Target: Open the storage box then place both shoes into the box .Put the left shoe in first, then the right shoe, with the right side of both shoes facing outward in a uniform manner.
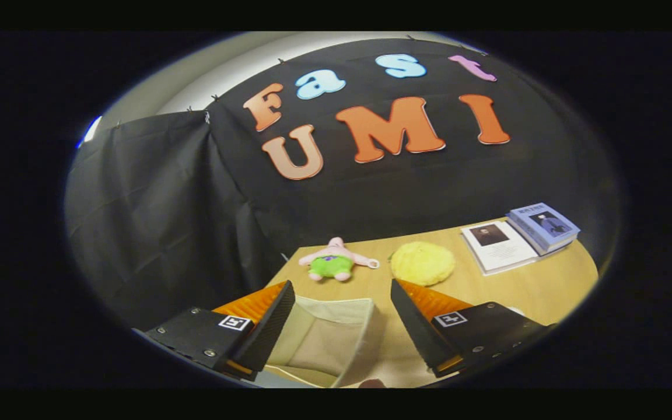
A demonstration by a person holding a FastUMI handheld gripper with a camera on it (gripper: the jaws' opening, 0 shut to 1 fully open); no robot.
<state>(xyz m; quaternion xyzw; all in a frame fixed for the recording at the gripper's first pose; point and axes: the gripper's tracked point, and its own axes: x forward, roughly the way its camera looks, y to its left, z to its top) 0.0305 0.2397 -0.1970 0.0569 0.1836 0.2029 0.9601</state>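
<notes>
A beige fabric storage box (345,318) stands on the wooden table (522,286) directly below and between my fingers. Its top is open and I look down into its pale inside, where no contents show. My gripper (342,318) hovers above it, open, with the fingers spread wide and nothing between them. The left finger (269,329) overlaps the box's left wall; the right finger (415,326) sits just past its right wall.
Beyond the box lie a pink and green plush toy (336,263) and a yellow round cushion-like object (422,263). Further right are a white booklet (498,245) and a blue book (543,225). Black cloth walls close the table's far and left sides.
</notes>
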